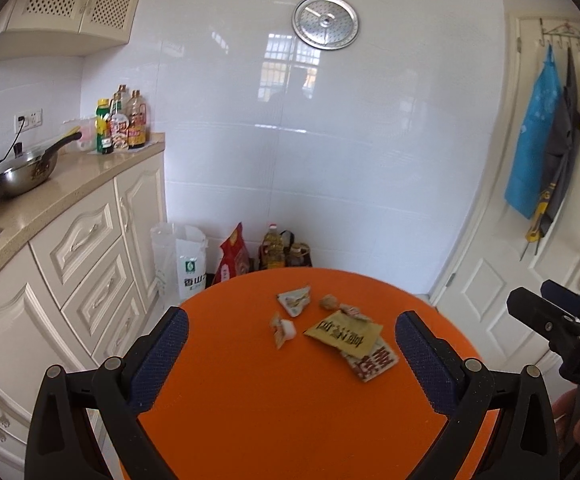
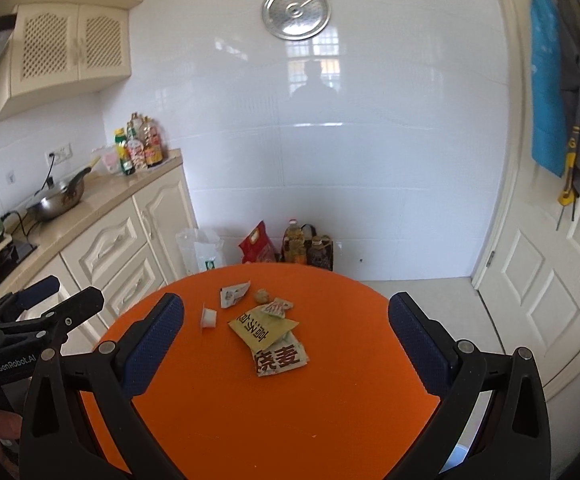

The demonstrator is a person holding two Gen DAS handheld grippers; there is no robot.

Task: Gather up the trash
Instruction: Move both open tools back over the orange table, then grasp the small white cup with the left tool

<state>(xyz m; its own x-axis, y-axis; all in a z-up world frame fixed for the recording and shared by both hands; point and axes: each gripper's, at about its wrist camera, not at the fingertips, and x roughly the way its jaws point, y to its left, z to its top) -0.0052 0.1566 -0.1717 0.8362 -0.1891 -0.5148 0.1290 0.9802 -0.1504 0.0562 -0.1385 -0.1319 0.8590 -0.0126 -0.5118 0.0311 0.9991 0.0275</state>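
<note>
Your right gripper [image 2: 286, 346] is spread wide above the round orange table [image 2: 329, 400]; between its 2 fingers lie crumpled paper wrappers [image 2: 268, 330].

Wrappers [image 2: 268, 330] clustered on table [image 2: 290, 420].

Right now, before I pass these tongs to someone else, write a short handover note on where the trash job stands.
Left tongs: open, empty, hovering over the round orange table.
Right tongs: open, empty, same height alongside.
Trash, all loose near the table's centre: yellow-green printed packet lying partly on the white packet with red characters; small white plastic cup; torn white wrapper; crumpled brown wad; small torn red-printed scrap.
Done: nothing picked up.
Left: collect every piece. No bin is visible in either view.
</note>
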